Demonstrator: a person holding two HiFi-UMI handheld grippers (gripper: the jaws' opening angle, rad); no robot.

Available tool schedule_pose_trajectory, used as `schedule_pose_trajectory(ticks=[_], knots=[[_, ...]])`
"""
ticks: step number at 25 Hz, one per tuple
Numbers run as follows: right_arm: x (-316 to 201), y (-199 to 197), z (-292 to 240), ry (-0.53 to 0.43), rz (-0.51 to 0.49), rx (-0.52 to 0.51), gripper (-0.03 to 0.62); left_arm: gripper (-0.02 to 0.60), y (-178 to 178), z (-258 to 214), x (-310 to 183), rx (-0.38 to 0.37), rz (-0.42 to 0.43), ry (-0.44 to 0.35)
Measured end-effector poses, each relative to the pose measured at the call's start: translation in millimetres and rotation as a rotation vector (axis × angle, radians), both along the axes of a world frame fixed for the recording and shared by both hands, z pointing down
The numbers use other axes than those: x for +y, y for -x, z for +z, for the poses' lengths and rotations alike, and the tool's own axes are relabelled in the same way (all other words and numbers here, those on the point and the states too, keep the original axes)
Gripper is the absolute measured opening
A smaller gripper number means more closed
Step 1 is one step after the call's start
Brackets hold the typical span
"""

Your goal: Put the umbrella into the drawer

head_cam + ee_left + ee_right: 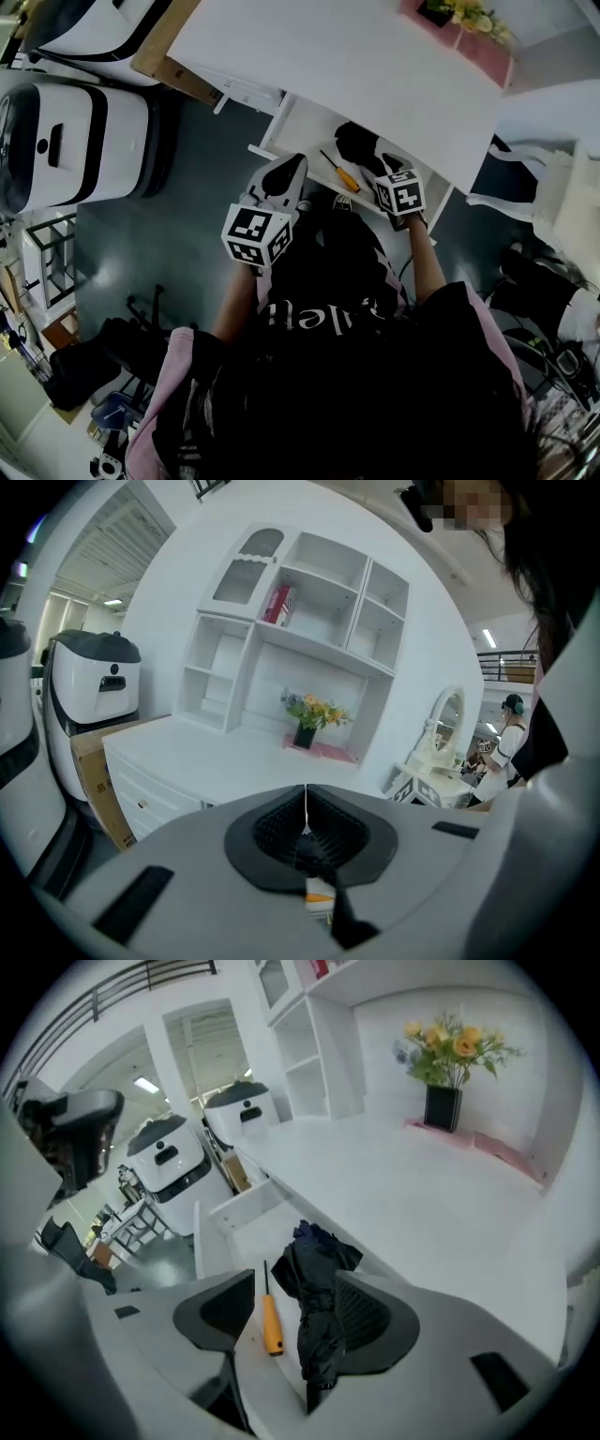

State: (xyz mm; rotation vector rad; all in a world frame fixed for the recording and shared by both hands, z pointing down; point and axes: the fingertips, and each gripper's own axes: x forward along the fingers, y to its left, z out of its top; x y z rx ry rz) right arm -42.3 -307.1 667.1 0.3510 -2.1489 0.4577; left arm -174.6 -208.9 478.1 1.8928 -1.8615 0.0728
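The black folded umbrella point(356, 145) lies in the open white drawer point(300, 127) under the desk top, beside a screwdriver point(342, 173) with an orange handle. My right gripper point(387, 167) hangs over the drawer, open. In the right gripper view the umbrella point(314, 1307) rests in the drawer point(253, 1232) against the right pad only, and the screwdriver point(271, 1324) lies between the jaws of the right gripper point(298, 1312). My left gripper point(284, 180) is at the drawer's front left edge. The left gripper point(305, 822) shows its jaws shut, with nothing between them.
The white desk top point(356, 66) overhangs the drawer's back, with a flower vase point(459, 14) on a pink mat. White shelves point(300, 621) rise behind it. White machines point(66, 141) and a cardboard box point(169, 66) stand left. A white chair point(534, 178) is right.
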Motion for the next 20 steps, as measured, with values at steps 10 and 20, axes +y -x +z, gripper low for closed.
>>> schedule_pose_trajectory(ticks=[10, 20], knots=[[20, -5, -119, -0.133, 0.167, -0.259, 0.284, 0.017, -6, -14, 8, 0.003, 0.091, -0.046], [55, -5, -207, -0.146, 0.426, -0.513, 0.282, 0.017, -17, -36, 11, -0.020, 0.254, -0.109]])
